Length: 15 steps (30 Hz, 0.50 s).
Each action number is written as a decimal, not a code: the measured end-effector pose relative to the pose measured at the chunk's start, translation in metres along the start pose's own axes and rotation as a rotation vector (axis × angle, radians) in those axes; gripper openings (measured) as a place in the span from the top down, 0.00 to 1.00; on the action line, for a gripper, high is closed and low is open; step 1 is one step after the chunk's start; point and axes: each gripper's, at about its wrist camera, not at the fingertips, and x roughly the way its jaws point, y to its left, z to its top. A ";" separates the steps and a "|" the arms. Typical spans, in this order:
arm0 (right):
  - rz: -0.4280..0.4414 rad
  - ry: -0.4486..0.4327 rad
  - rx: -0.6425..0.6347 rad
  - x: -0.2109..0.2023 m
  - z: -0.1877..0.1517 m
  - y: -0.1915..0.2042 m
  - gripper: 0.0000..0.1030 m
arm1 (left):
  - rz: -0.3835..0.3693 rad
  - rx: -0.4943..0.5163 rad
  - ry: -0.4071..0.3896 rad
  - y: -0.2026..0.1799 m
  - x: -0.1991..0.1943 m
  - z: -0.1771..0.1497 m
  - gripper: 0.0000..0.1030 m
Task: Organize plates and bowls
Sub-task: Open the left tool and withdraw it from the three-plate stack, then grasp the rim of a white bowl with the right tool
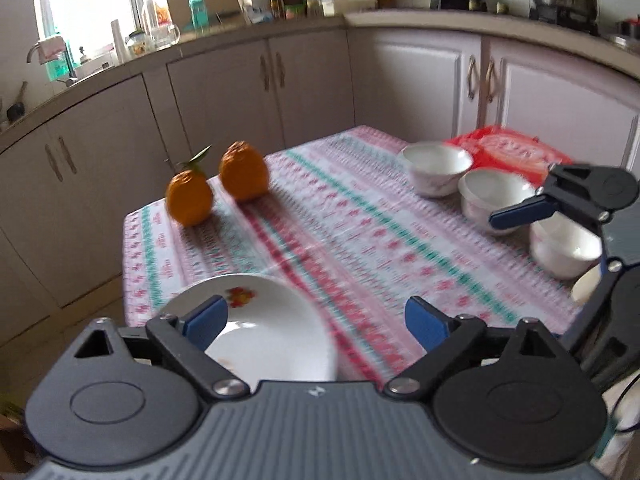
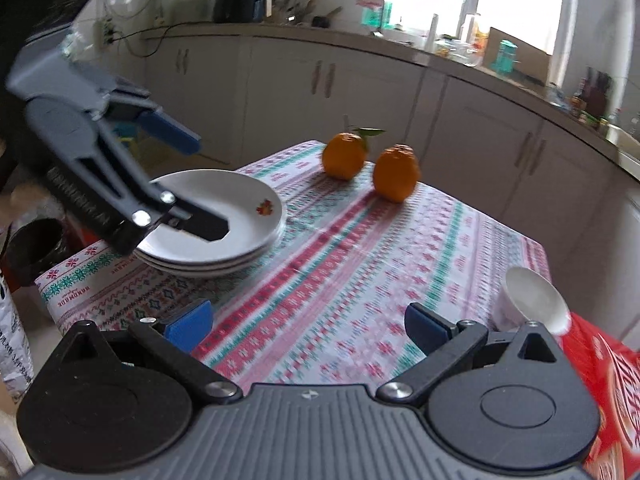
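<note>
Hovered with left gripper [image 1: 316, 322] spread wide and empty above stacked plates [image 2: 224, 236] at the table's [image 2: 340, 264] near left corner, presumably just set together. Kept right gripper [image 2: 308, 326] likewise spread, pinching nothing. Left bowls [image 1: 496, 196] lined along the right edge, unstacked; oranges [image 1: 216, 184] at the far corner.

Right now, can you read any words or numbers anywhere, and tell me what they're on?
"HANDMADE": printed upside down along the tablecloth edge, below the stacked plates; blurry, so not certain.
Red packet: large white characters, too blurred to read.
White bag at the left edge: dark print, too small to read.
Nothing else is readable.
</note>
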 end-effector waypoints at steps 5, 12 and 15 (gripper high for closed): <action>-0.060 0.001 0.075 -0.031 -0.028 -0.027 0.00 | 0.030 0.002 -0.073 -0.051 -0.007 -0.009 0.06; -0.159 0.029 0.188 -0.066 -0.064 -0.077 0.00 | -0.077 0.033 -0.079 -0.110 0.010 -0.011 0.06; -0.197 0.045 0.224 -0.072 -0.077 -0.095 0.00 | -0.114 0.094 -0.064 -0.133 0.025 -0.009 0.06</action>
